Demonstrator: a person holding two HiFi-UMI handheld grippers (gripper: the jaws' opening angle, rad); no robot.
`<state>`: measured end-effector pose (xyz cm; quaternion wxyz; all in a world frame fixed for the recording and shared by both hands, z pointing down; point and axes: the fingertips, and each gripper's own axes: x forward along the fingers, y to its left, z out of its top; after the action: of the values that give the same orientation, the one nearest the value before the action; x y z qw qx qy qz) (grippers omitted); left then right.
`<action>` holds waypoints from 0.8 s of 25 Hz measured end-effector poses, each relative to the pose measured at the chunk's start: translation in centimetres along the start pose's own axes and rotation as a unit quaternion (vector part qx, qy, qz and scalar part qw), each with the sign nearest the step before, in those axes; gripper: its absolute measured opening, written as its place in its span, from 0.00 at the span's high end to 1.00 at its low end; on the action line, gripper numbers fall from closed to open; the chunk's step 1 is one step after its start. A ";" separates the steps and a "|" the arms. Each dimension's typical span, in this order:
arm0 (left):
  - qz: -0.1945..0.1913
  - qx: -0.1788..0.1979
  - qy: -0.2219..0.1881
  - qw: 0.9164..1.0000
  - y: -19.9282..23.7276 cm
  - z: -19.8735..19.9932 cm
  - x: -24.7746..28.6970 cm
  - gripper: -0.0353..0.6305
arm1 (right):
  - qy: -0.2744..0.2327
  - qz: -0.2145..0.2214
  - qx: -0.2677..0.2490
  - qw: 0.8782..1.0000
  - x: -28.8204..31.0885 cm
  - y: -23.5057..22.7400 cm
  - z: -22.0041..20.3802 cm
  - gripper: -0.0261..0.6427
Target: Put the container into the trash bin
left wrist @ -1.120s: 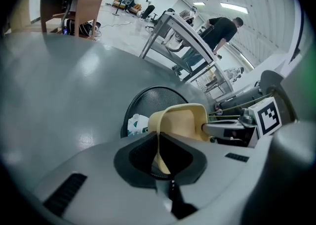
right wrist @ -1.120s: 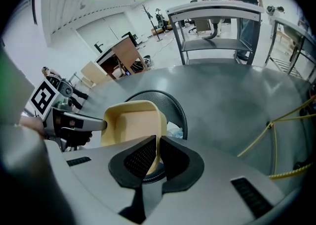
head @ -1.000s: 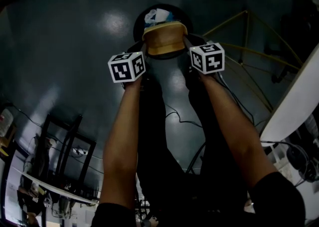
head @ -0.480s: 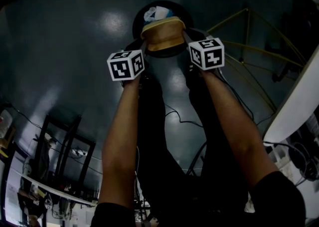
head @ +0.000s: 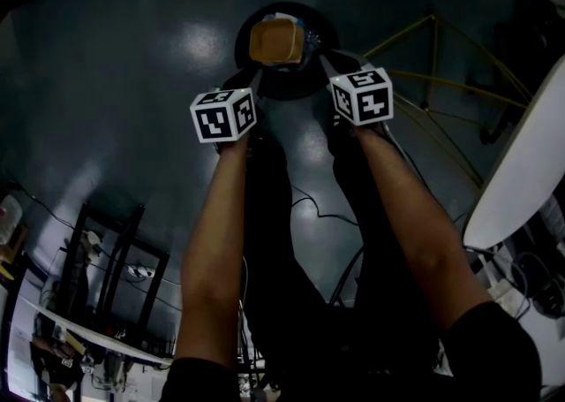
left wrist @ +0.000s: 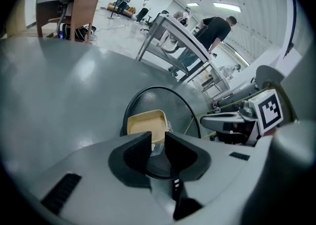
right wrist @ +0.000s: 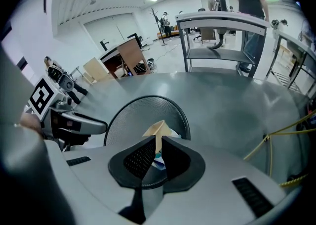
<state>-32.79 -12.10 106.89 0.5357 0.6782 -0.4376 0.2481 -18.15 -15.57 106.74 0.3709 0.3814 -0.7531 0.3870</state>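
- Container (head: 275,41): tan, shallow, square. It hangs tilted in the mouth of the trash bin (head: 243,34), broad face up toward you and one thin edge toward your right hand.
- Trash bin: round black mesh, standing on the dark floor (head: 132,82) ahead of your feet. Pale and blue litter (head: 306,38) lies inside, just beside the container.
- Your left gripper (head: 256,78): jaws opening, with nothing pressed between them. The container sits just beyond the tips, apart from them.
- Your right gripper (right wrist: 157,142): jaws nearly together, pinching the container's thin rim.
- Yellow tube frame (head: 433,47): on the floor near the bin's right side.
- White tabletop (head: 521,170): its edge runs along the right of the head view, well apart from the bin.
- Black cable (head: 309,210): loops on the floor below your arms.
- Black stand (head: 115,250): lower left, well apart.
- Person (left wrist: 217,26): far off, beside metal tables (left wrist: 168,36).
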 end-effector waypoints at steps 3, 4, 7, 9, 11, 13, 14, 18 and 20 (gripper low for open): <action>-0.005 0.003 -0.002 1.000 -0.7 1.2 -0.9 0.82 | -0.014 0.005 -0.002 1.000 -1.0 1.2 2.0 0.88; -0.006 0.004 -0.004 1.000 -1.0 1.8 -1.3 0.82 | -0.020 0.007 -0.004 1.000 -1.4 1.7 2.8 0.88; -0.007 0.004 -0.010 1.000 -2.0 3.3 -2.9 0.85 | -0.033 0.018 -0.012 0.999 -3.0 3.5 4.9 0.88; -0.009 0.006 -0.016 1.000 -2.9 4.2 -4.1 0.88 | -0.041 0.027 -0.009 0.999 -4.3 4.6 5.9 0.88; -0.008 0.012 -0.023 1.000 -3.8 5.2 -5.3 0.89 | -0.051 0.037 -0.001 0.998 -5.7 5.8 7.2 0.88; -0.008 0.016 -0.029 0.999 -4.7 6.2 -6.6 0.91 | -0.064 0.044 -0.001 0.997 -7.3 6.9 8.7 0.88; -0.009 0.016 -0.033 0.999 -5.2 6.6 -7.3 0.91 | -0.069 0.047 -0.004 0.996 -8.2 7.4 9.3 0.88; -0.014 0.018 -0.049 0.999 -7.2 9.1 -10.4 0.93 | -0.087 0.052 -0.021 0.995 -11.4 9.0 12.5 0.88; -0.020 0.024 -0.056 0.998 -8.5 10.5 -12.3 0.94 | -0.096 0.054 -0.028 0.994 -13.3 9.7 14.2 0.88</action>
<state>-32.99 -17.63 89.45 0.4990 0.7119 -0.4476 0.2096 -24.51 -20.05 86.43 0.2862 0.3653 -0.8153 0.3463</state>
